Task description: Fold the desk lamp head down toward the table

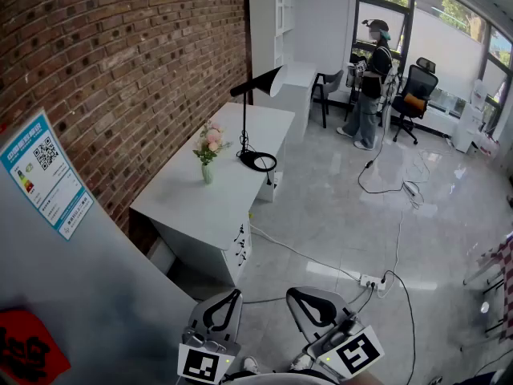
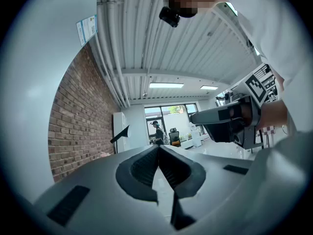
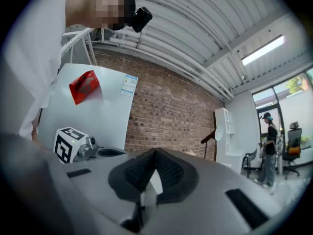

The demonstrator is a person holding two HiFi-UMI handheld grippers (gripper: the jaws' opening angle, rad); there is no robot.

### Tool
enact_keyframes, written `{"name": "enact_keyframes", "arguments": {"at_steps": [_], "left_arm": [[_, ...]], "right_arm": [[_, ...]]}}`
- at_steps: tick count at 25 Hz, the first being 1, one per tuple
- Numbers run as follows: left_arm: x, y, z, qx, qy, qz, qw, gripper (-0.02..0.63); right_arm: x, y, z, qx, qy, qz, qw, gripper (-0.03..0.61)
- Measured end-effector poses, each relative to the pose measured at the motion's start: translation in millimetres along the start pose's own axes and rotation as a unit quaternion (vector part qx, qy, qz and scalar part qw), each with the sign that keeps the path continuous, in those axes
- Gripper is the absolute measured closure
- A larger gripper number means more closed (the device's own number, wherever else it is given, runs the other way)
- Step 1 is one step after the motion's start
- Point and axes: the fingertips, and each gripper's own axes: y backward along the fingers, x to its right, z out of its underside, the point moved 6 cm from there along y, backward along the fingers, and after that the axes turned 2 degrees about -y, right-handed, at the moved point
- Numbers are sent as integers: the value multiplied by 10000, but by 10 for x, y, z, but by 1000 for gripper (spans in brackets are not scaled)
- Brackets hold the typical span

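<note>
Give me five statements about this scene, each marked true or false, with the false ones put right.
1. The desk lamp stands on the white desk. True.
2. The left hand-held gripper grips the lamp's head. False: its jaws are together on nothing, and it is well short of the desk, at the bottom of the head view.
3. A vase of flowers stands on the desk, apart from the lamp's base. True.
4. The right hand-held gripper has its jaws wide apart. False: they are together, with nothing between them.
5. The lamp's head is folded down to the desk top. False: it is raised high above the desk.
</note>
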Motion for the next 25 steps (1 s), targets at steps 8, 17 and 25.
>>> {"name": "enact_keyframes", "arguments": {"at_steps": [8,17,25], "left_arm": [[-15,8,17,-2,-12,85,10000,606],[-28,-15,47,21,33,245,9997,606],[-123,-134,214,43,106,555,9984,606]], "right_arm": [[-28,-35,-22,26,-170,-47,9998,560],[-27,-20,-25,7,-146,147,9998,560],[57,32,4,16,-62,751,9972,559]]}}
